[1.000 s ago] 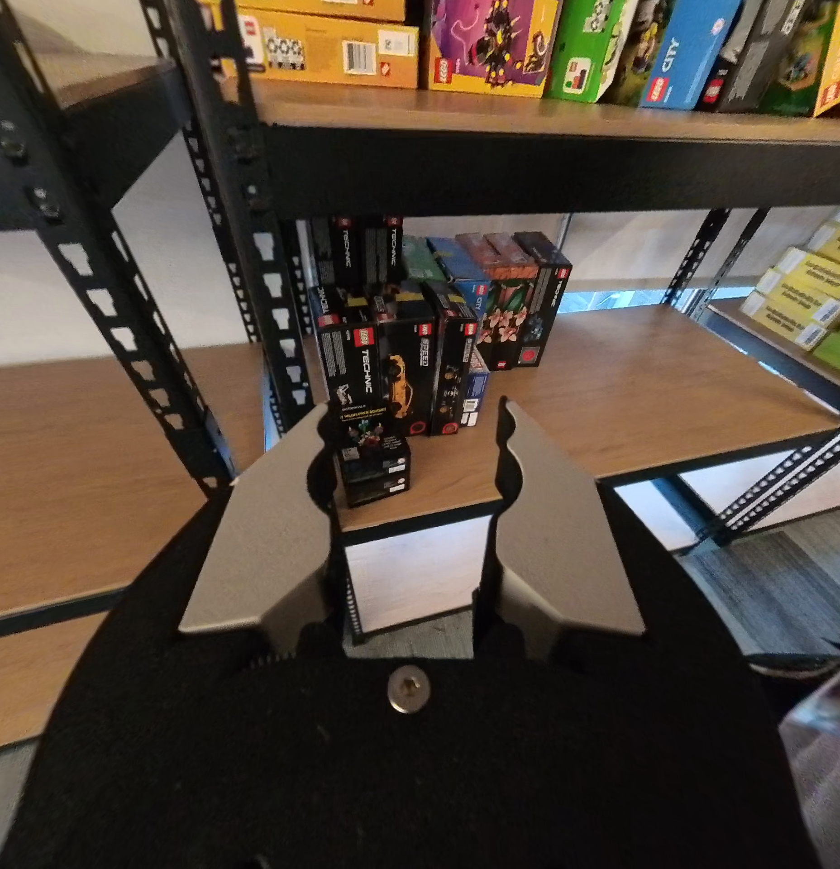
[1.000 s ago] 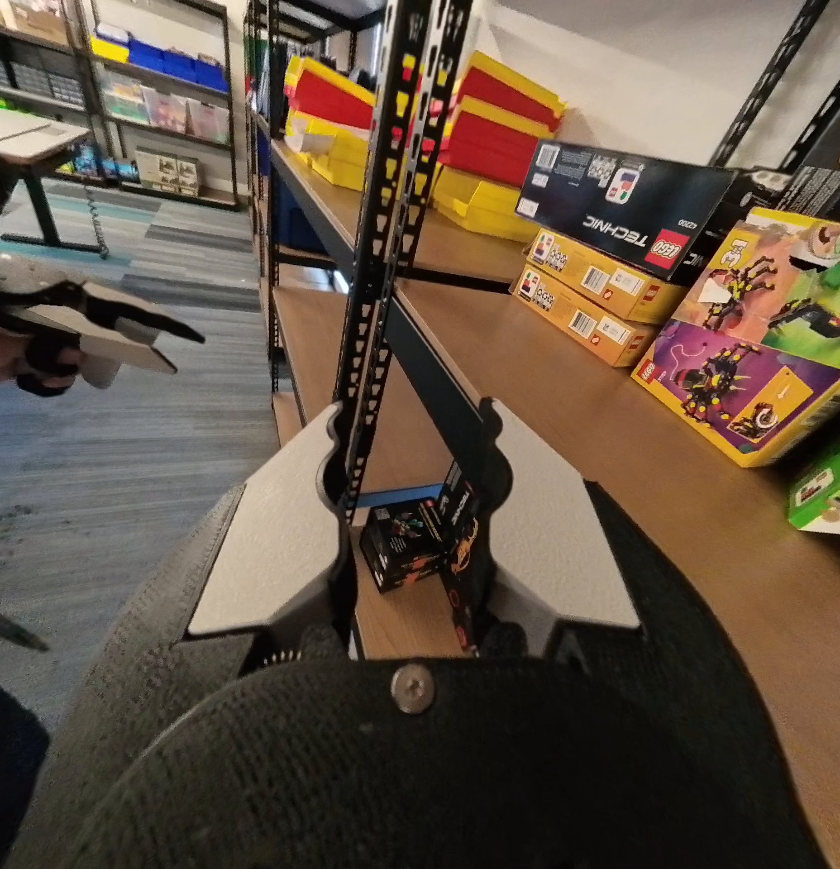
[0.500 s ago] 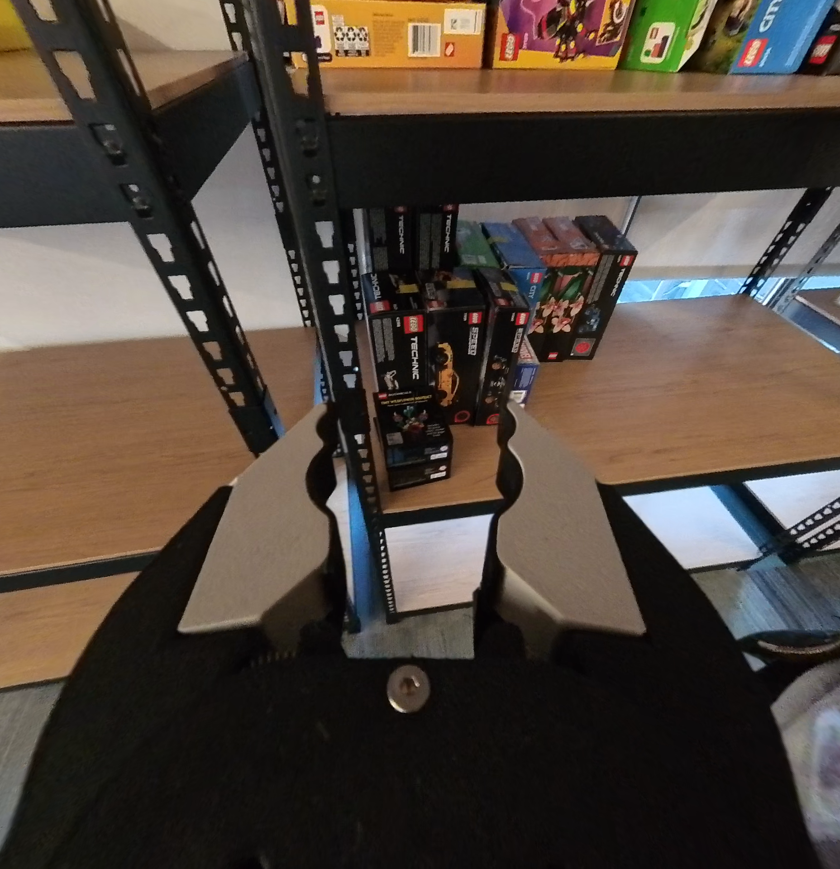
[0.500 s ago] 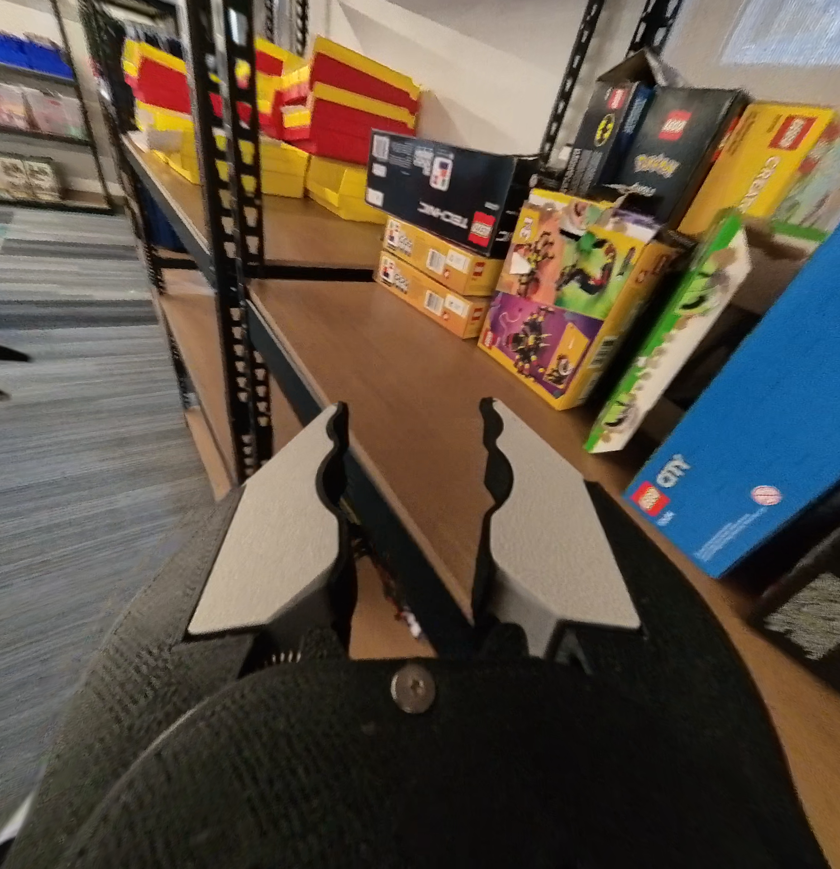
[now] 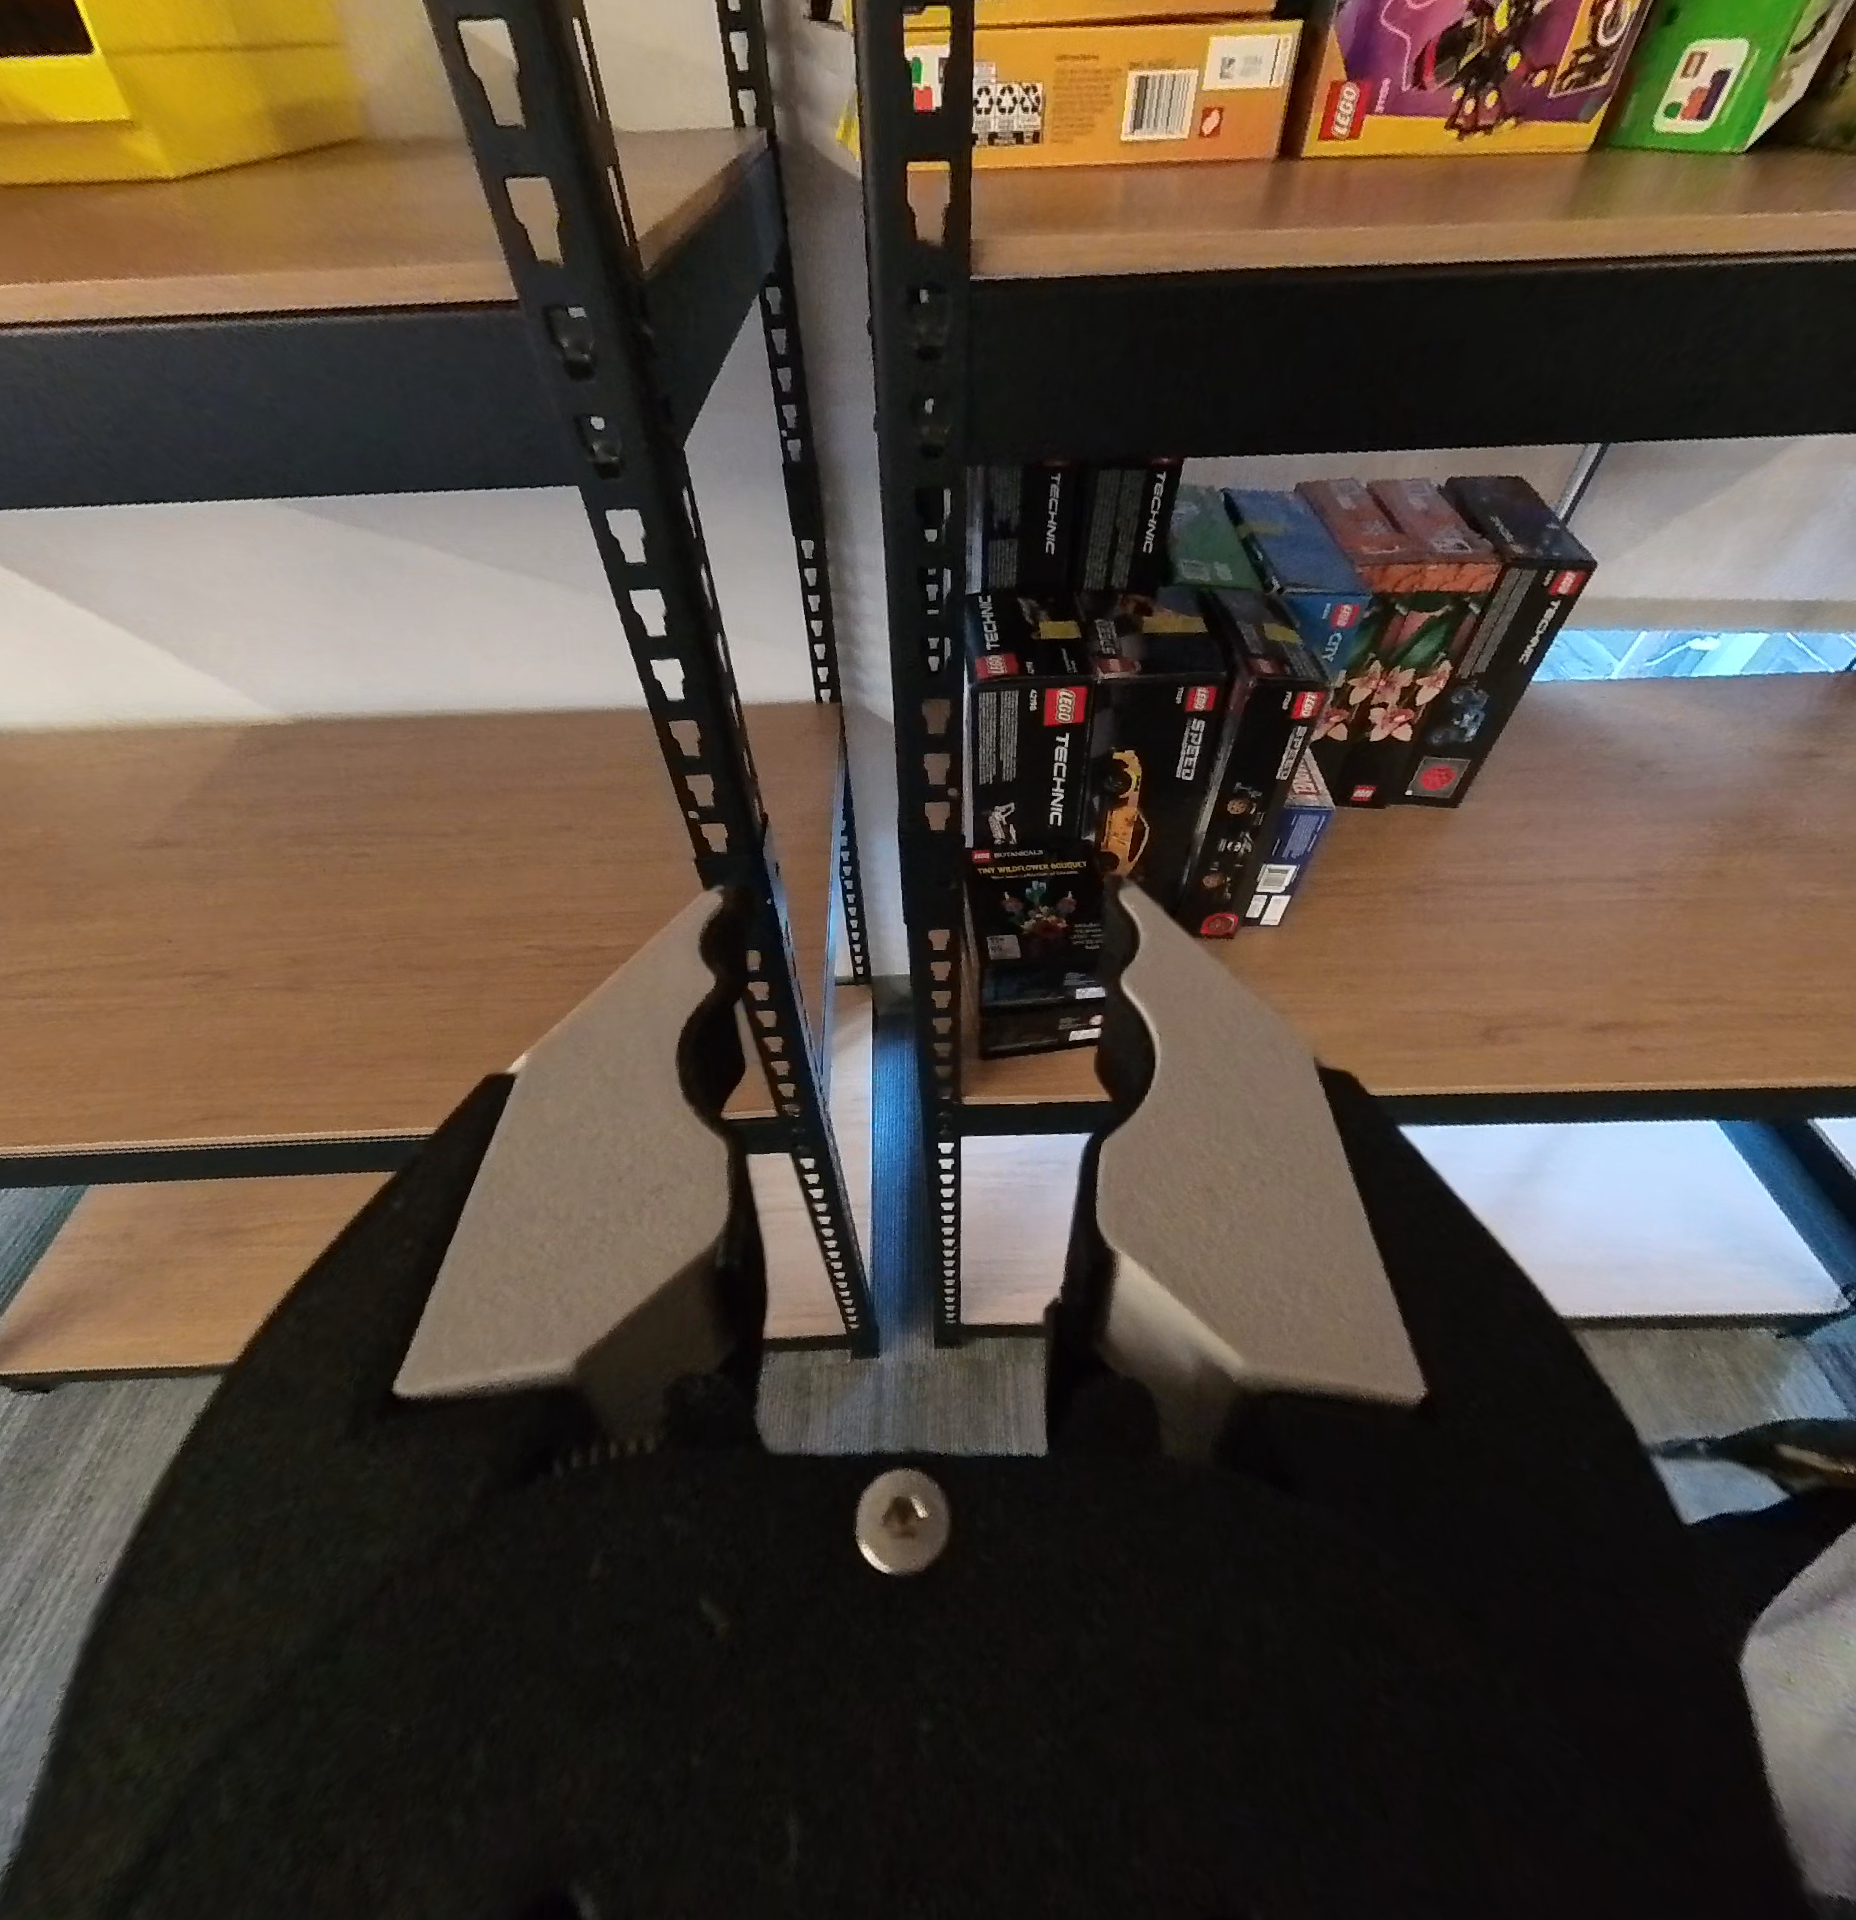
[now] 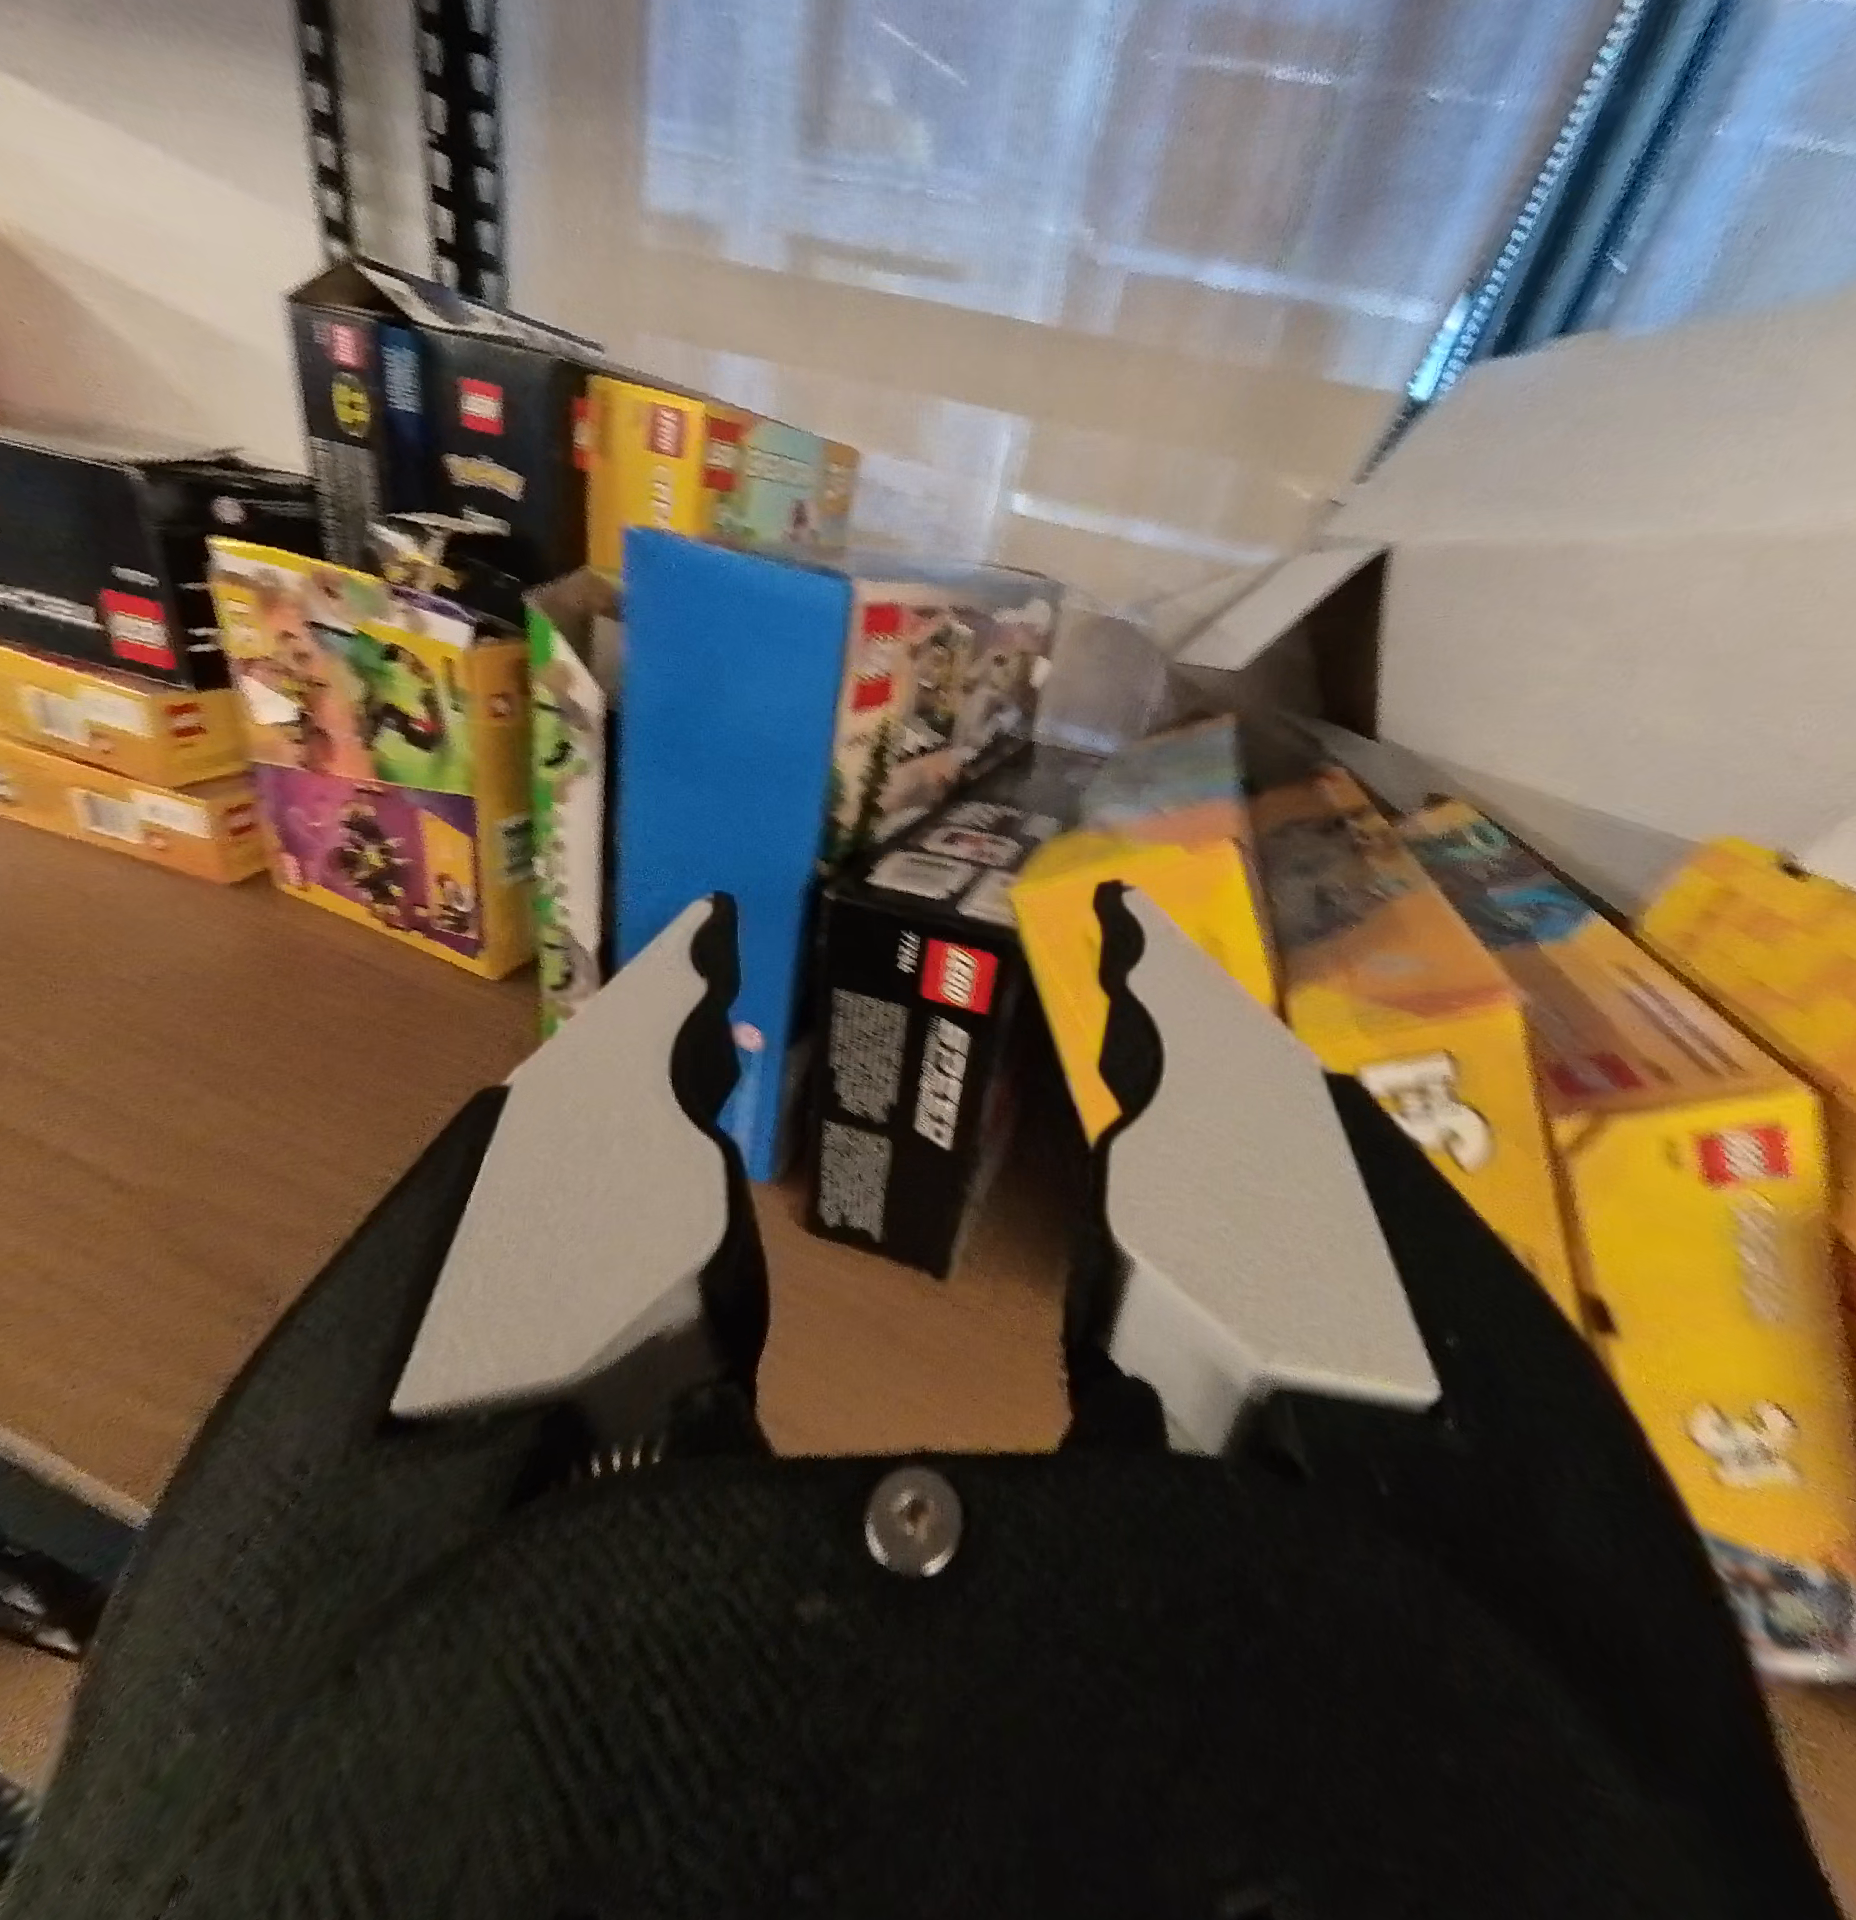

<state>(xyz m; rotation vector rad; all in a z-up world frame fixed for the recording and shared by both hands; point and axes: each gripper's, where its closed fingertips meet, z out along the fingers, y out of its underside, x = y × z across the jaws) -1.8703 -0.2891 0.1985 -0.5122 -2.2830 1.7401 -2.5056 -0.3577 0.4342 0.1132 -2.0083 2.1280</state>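
**Both grippers empty, facing boxed sets on the shelves**

Left gripper (image 5: 919,914): spread wide, nothing between the fingers, held off the racking and touching nothing. Dead ahead, two black slotted uprights (image 5: 929,665) of the metal shelving. Just right of them, at the near edge of the middle shelf (image 5: 1526,987), a small black flower-set box (image 5: 1028,940) standing upright, long axis vertical, seen close by the right fingertip but farther off. Behind it, farther in, a row of upright black boxes (image 5: 1163,769) packed side by side.

Right gripper (image 6: 919,920): likewise spread wide and empty, hovering over the wooden shelf top (image 6: 176,1039). View blurred. Straight ahead between the fingers, a black box (image 6: 913,1081) lying low, long axis running away toward the far side. Just left of it, a tall blue box (image 6: 726,790) standing upright; to the right, yellow boxes (image 6: 1423,1018) lying flat, long axes also running far. Nearest of the two grippers to any box: the right one, close to the black box yet clear of it.
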